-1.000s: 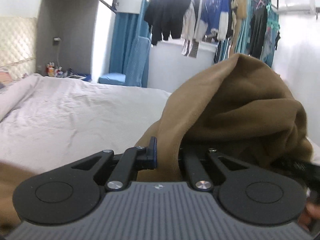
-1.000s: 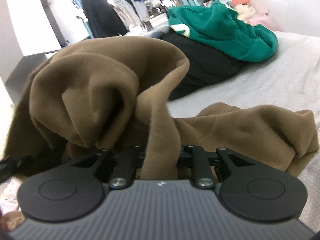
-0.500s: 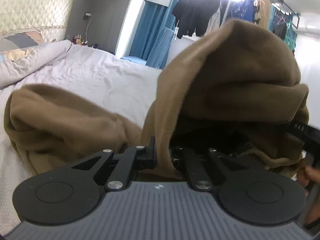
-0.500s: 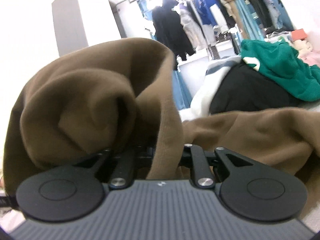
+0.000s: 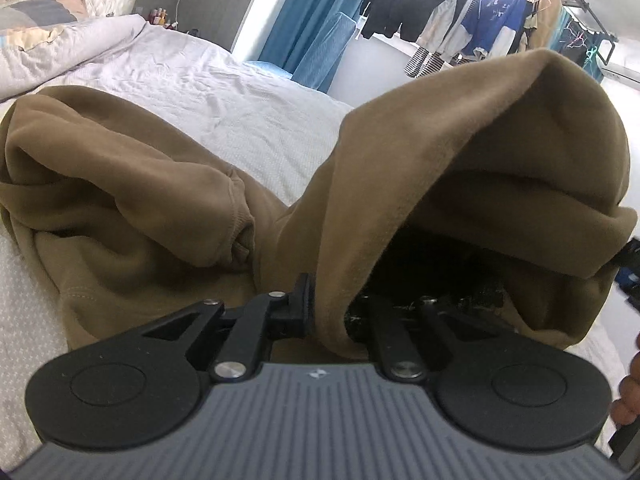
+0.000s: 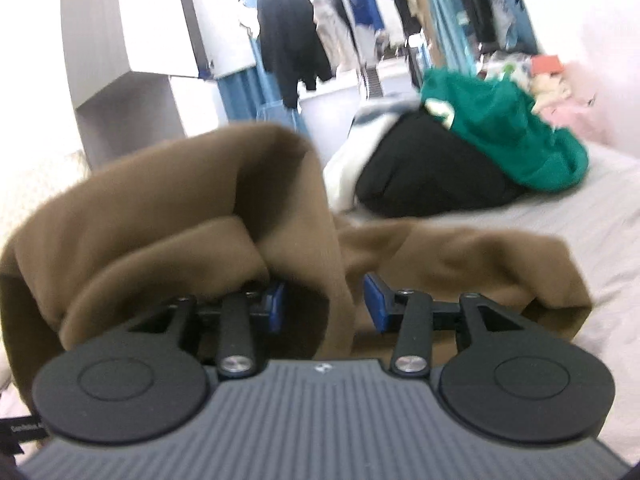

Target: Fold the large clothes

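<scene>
A large brown sweatshirt point(image 5: 132, 184) lies bunched on the white bed point(image 5: 224, 96). My left gripper point(image 5: 332, 312) is shut on a fold of it, and the cloth rises over the right finger and hides it. In the right wrist view the same brown sweatshirt point(image 6: 192, 208) drapes over my right gripper point(image 6: 326, 306), whose blue-padded fingers point(image 6: 376, 304) stand apart, with a strip of cloth hanging loose between them. More brown cloth lies on the bed to the right.
A pile of black point(image 6: 432, 176), green point(image 6: 504, 136) and white clothes sits on the bed at the far right. Clothes hang on a rack point(image 5: 460, 20) behind the bed. Pillows point(image 5: 36, 40) lie at the far left by a padded headboard.
My right gripper has opened and let go of the brown cloth. Both grippers have come down toward the bed, and the left one still holds its fold.
</scene>
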A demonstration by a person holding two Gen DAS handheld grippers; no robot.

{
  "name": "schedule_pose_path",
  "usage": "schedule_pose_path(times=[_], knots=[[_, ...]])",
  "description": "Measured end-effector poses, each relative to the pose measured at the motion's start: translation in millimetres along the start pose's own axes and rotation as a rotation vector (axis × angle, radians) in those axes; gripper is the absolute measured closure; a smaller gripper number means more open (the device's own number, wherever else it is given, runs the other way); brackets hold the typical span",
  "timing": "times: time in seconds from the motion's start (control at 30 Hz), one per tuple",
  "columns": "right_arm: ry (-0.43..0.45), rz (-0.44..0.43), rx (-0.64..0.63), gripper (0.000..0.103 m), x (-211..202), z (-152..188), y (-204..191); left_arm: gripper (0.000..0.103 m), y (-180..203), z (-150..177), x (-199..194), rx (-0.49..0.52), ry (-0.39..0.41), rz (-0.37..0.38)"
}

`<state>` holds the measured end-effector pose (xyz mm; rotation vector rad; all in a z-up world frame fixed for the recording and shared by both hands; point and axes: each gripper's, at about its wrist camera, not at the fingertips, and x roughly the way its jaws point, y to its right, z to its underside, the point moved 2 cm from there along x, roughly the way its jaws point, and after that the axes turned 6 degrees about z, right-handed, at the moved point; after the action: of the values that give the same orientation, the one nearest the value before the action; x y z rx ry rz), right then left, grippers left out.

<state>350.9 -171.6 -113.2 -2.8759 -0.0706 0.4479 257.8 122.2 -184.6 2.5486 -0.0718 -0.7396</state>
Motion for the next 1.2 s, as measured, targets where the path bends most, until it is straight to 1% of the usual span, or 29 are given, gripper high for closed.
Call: schedule_pose_path(times=[0.07,0.13,0.2,0.27,0.33,0.37,0.43,0.5,0.53,0.57,0.63,0.7,0.77,0.83,0.93,0.97,1.0,1.07,1.13,1.2], knots=[[0.072,0.019,-0.037,0.058,-11,-5,-6,0.082,-3,-1,2,-0.001,-0.005,0.002],[0.144,0.034,-0.081,0.059,-22,-6,-13,0.079,-5,-3,3,-0.017,0.002,0.008],[0.227,0.035,-0.113,0.057,-38,-7,-16,0.078,-7,-4,5,-0.043,-0.008,0.020],[0.301,0.030,-0.141,0.054,-49,-11,-15,0.078,-8,-4,7,-0.059,-0.014,0.029],[0.325,-0.004,-0.171,0.043,-50,-14,-16,0.078,-8,-3,8,-0.051,-0.015,0.024],[0.321,-0.022,-0.191,0.041,-47,-15,-17,0.079,-7,-2,8,-0.044,-0.014,0.019],[0.268,-0.046,-0.232,0.036,-39,-14,-21,0.078,-6,-1,8,-0.037,-0.013,0.016],[0.195,-0.015,-0.278,0.034,-27,-10,-23,0.078,-7,-3,7,-0.047,-0.015,0.019],[0.164,0.002,-0.292,0.032,-24,-6,-23,0.076,-8,-3,7,-0.057,-0.019,0.020],[0.129,0.001,-0.287,0.032,-20,-4,-22,0.070,-8,-4,6,-0.063,-0.021,0.019],[0.029,-0.043,-0.219,0.032,-9,-1,-14,0.060,-5,-8,3,-0.070,-0.021,0.013],[-0.058,-0.075,-0.145,0.030,-1,6,-8,0.059,-2,-9,-7,-0.063,-0.006,0.040],[-0.103,-0.086,-0.083,0.030,7,9,-4,0.059,0,-10,-21,-0.056,0.020,0.041],[-0.124,-0.103,-0.033,0.030,12,9,-3,0.059,3,-12,-38,-0.058,0.039,0.058],[-0.133,-0.139,0.012,0.030,17,5,-6,0.059,9,-14,-63,-0.074,0.068,0.113],[-0.135,-0.151,0.018,0.030,18,5,-7,0.058,12,-14,-69,-0.070,0.081,0.132],[-0.135,-0.156,0.017,0.030,13,12,-8,0.056,15,-14,-72,-0.054,0.092,0.140],[-0.133,-0.162,0.011,0.030,11,12,-8,0.045,25,-16,-73,0.004,0.099,0.120],[-0.136,-0.170,0.022,0.030,11,10,-8,0.044,34,-15,-65,0.098,0.073,0.072],[-0.139,-0.179,0.034,0.030,10,9,-6,0.043,38,-9,-52,0.163,0.047,0.002]])
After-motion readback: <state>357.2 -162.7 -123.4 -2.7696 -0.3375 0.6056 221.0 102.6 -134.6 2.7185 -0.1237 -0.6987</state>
